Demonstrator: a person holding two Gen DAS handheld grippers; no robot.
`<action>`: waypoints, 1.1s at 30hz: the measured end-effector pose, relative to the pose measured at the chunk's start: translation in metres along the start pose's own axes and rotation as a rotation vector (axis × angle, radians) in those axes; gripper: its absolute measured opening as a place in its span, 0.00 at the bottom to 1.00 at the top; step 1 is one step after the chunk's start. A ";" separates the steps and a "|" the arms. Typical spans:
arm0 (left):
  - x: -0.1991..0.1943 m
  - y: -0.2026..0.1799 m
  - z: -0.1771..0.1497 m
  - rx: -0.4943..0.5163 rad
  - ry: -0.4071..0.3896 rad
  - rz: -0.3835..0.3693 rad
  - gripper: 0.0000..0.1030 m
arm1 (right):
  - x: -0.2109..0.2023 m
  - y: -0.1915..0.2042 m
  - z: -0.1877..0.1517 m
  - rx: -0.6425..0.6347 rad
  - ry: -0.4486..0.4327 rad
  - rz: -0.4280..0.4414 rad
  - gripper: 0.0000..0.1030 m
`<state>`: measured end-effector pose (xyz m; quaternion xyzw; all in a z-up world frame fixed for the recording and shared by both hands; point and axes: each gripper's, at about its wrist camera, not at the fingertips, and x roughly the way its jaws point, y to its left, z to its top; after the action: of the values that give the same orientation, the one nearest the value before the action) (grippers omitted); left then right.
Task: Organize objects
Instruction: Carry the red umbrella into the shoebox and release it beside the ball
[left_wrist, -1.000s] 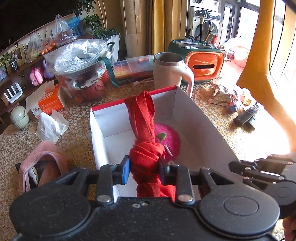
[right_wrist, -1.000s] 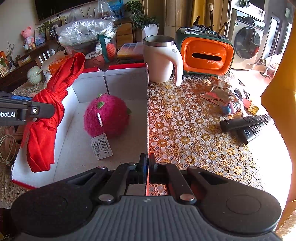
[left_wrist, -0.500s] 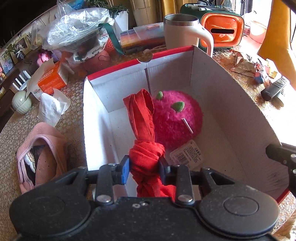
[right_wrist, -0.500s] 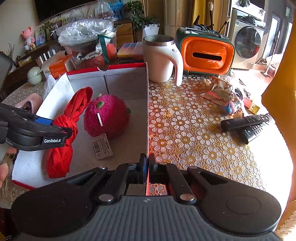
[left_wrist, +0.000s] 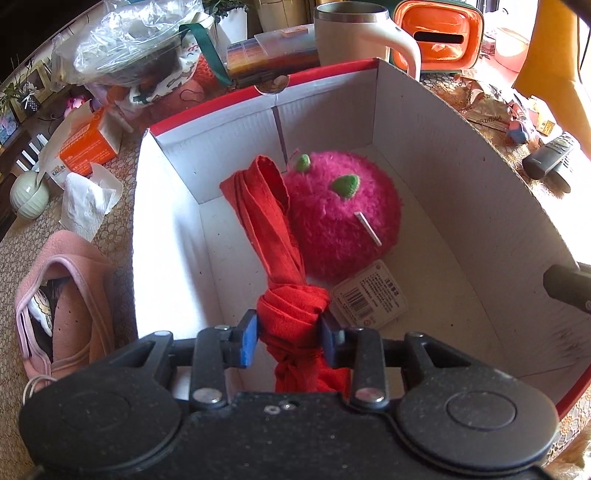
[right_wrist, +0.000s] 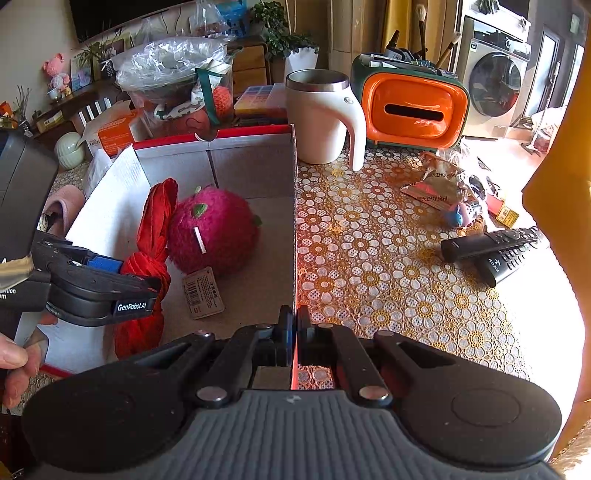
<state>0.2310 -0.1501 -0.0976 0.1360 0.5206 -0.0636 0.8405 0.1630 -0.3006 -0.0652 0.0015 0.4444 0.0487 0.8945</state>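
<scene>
While my right gripper (right_wrist: 294, 325) pinches the box wall (right_wrist: 294, 206), my left gripper (left_wrist: 289, 326), jaws just easing apart, hugs the red cloth (left_wrist: 284, 295) beside the plush (left_wrist: 343, 218).

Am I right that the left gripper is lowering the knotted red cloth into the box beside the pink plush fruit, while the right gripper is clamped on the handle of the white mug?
Not quite. The right gripper is clamped on the near wall of the box, not the white mug, which stands untouched behind the box, as the right wrist view shows. The rest holds: the left gripper has the knotted red cloth in the box beside the pink plush fruit.
</scene>
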 end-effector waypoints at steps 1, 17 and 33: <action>0.001 0.000 0.000 -0.001 0.003 -0.001 0.35 | 0.000 0.000 0.000 0.002 0.000 0.000 0.01; -0.004 0.000 0.001 0.000 -0.014 -0.047 0.45 | 0.000 0.000 0.000 0.002 0.001 0.000 0.01; -0.043 0.016 -0.003 -0.048 -0.120 -0.079 0.73 | 0.000 0.000 -0.002 -0.001 0.004 -0.001 0.01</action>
<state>0.2129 -0.1353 -0.0583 0.0911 0.4756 -0.0925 0.8700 0.1610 -0.3005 -0.0666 0.0008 0.4464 0.0486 0.8935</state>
